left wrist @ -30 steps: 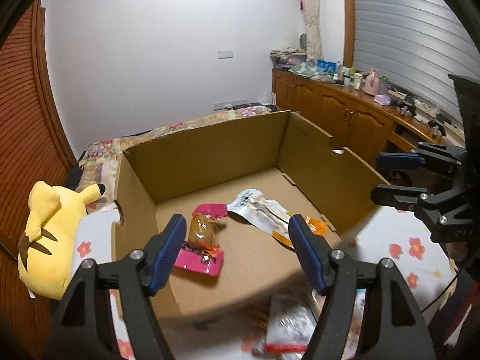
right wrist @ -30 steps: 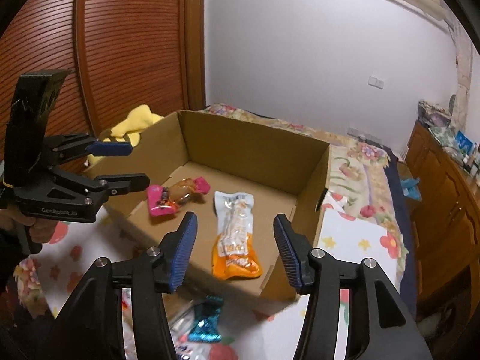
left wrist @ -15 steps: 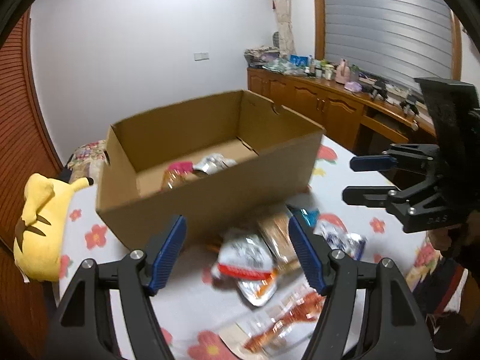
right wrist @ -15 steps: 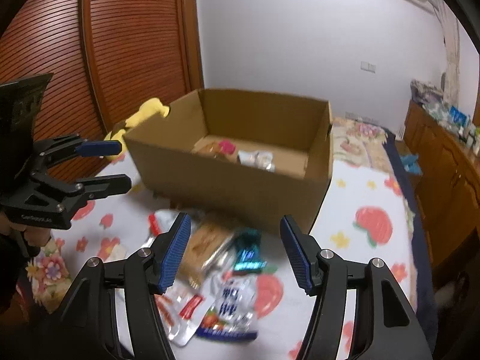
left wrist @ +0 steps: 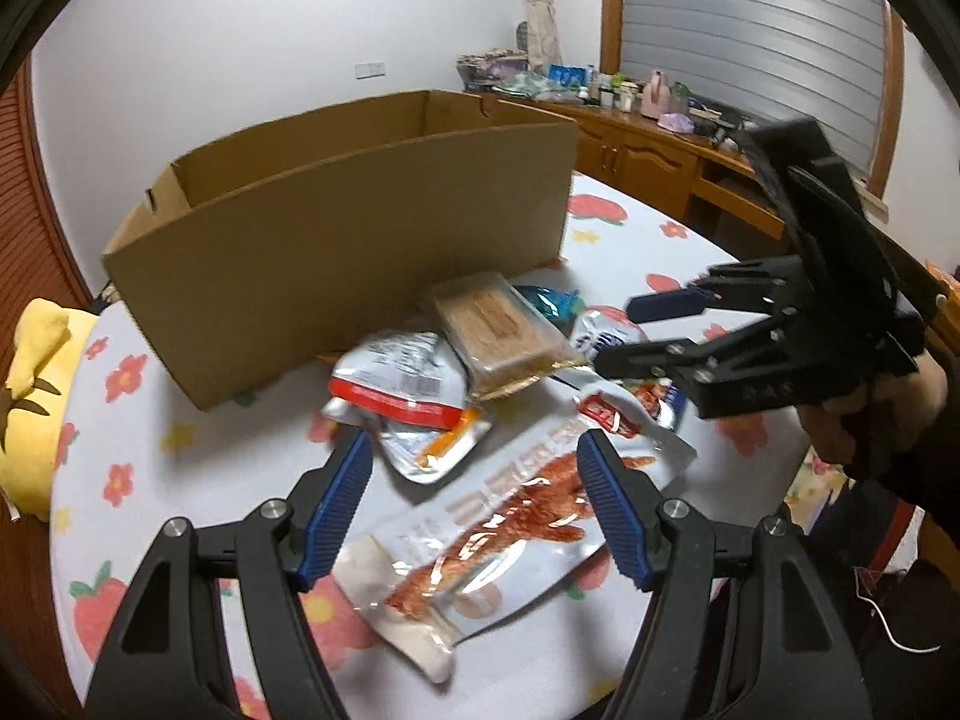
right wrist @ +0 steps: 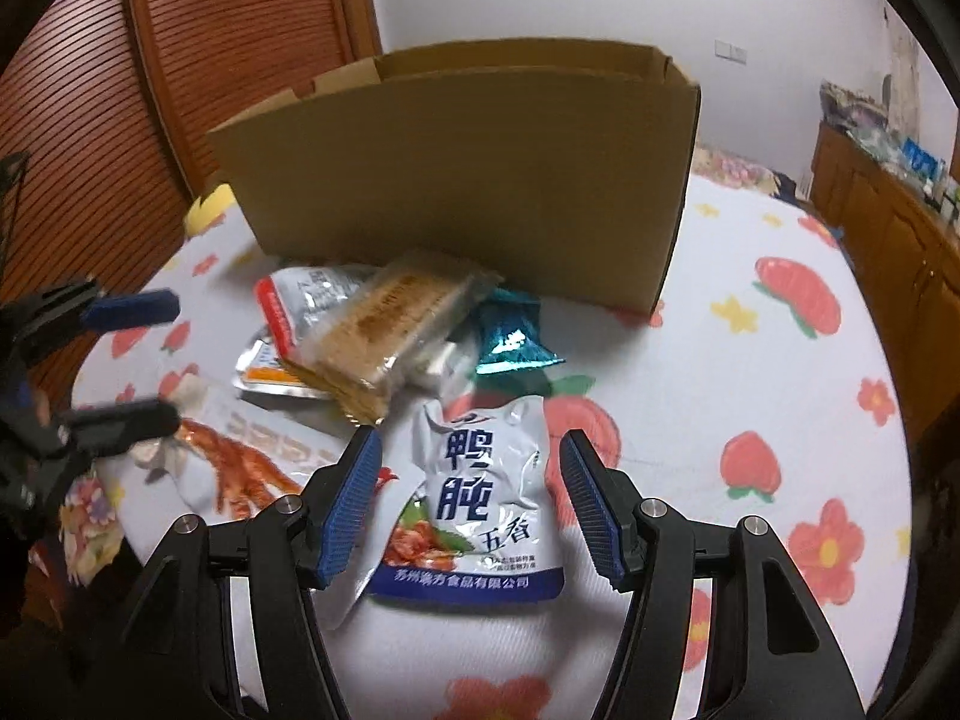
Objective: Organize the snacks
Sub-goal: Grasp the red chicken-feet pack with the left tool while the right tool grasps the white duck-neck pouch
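Note:
A cardboard box stands on the flowered table; it also shows in the right wrist view. Snack packs lie in front of it: a white pack with red chicken-feet print, a silver-red pouch, a clear cracker pack, a teal wrapper and a white-blue pouch. My left gripper is open and empty above the chicken-feet pack. My right gripper is open and empty, its jaws on either side of the white-blue pouch.
A yellow plush toy lies at the table's left edge. A wooden cabinet with clutter stands along the back right wall. Slatted wooden doors are on the left. The flowered tablecloth stretches to the right of the snacks.
Both grippers have dropped from above the box and pulled back to the snack pile in front of it. The box's inside is now hidden. Both stay open.

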A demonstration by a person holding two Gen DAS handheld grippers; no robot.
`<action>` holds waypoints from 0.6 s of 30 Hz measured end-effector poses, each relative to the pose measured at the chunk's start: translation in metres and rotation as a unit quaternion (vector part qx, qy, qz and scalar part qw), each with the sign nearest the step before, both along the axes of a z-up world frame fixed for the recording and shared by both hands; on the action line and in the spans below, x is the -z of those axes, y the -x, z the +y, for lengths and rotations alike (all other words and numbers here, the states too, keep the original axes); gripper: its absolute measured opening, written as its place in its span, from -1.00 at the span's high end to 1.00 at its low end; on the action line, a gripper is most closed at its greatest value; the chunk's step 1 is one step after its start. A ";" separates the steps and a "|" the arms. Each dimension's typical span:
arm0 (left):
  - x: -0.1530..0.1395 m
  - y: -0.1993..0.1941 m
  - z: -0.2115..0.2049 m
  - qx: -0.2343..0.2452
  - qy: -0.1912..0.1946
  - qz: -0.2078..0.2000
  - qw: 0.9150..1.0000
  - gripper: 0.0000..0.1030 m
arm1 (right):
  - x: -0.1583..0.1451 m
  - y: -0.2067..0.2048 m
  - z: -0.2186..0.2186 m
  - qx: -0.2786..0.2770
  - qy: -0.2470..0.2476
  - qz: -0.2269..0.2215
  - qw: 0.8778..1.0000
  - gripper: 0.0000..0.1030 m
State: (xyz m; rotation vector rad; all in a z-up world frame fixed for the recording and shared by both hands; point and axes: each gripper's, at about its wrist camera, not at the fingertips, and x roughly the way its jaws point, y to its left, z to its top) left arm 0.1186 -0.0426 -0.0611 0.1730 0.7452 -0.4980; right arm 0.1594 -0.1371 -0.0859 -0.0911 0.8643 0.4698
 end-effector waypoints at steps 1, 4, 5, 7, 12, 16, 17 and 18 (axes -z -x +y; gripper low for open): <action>0.001 0.001 -0.002 0.003 0.001 0.002 1.000 -0.37 | 0.001 -0.001 -0.001 0.002 -0.001 0.001 1.000 -0.20; 0.005 0.002 -0.010 0.018 0.004 0.010 1.000 -0.33 | 0.004 -0.003 -0.006 0.007 -0.001 0.005 1.000 -0.17; 0.008 0.002 -0.013 0.023 0.002 0.014 1.000 -0.27 | 0.005 -0.004 -0.007 0.009 0.001 0.005 1.000 -0.16; 0.011 0.002 -0.018 0.029 -0.001 0.019 0.999 -0.21 | 0.007 -0.006 -0.009 0.011 0.007 0.006 1.000 -0.09; 0.020 -0.004 -0.024 0.029 -0.012 0.036 0.999 -0.02 | 0.007 -0.007 -0.018 0.019 0.023 0.003 1.000 0.02; 0.023 -0.008 -0.020 0.020 -0.010 0.048 0.999 0.07 | 0.010 -0.011 -0.027 0.025 0.022 0.009 0.999 -0.03; 0.023 -0.008 -0.019 0.019 -0.011 0.049 0.999 0.07 | 0.010 -0.011 -0.029 0.023 0.019 0.009 1.000 -0.05; 0.024 -0.008 -0.019 0.018 -0.015 0.051 0.998 0.07 | 0.010 -0.012 -0.029 0.022 0.016 0.009 1.000 -0.06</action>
